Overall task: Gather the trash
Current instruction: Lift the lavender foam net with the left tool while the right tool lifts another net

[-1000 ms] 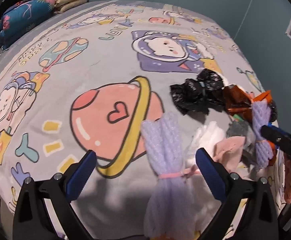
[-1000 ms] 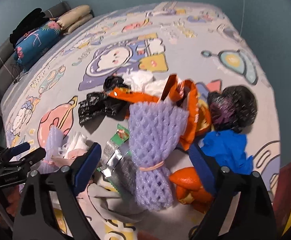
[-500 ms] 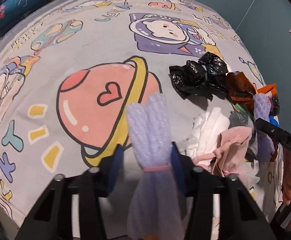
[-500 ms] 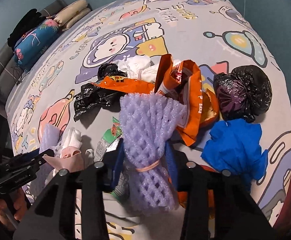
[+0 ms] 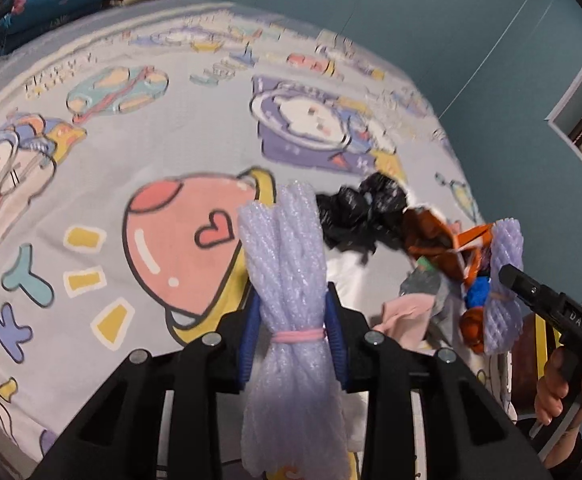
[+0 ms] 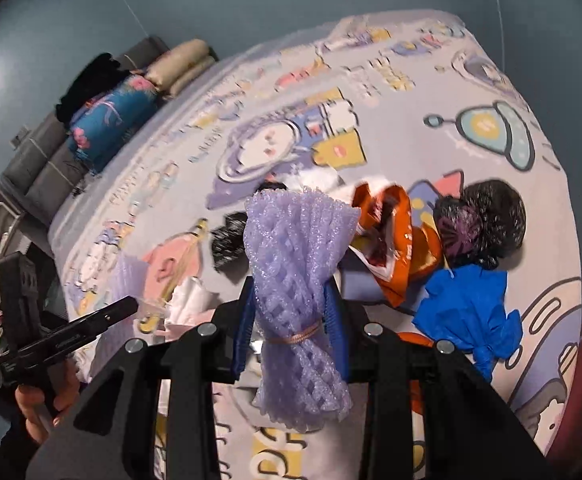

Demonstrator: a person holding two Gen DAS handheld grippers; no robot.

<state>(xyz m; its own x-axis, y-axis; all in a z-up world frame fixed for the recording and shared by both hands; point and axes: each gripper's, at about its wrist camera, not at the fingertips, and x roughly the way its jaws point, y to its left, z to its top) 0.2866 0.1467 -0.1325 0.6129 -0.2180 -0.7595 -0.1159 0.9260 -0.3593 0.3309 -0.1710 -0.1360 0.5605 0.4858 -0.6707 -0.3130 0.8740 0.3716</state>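
Bedroom in a home: wide bed under a grey cartoon-printed bedsheet with astronaut and planet figures (image 5: 163, 152), folded blue floral quilt (image 6: 111, 120) and beige folded blankets (image 6: 179, 66) stacked at its far end, grey padded headboard (image 6: 39, 152), plain teal-blue painted wall (image 5: 411, 16).

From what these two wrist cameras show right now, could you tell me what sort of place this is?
Most likely a bedroom. The trash lies on a wide bed sheet printed with cartoon figures, folded bedding is stacked at its far end, and a plain teal wall stands close behind.
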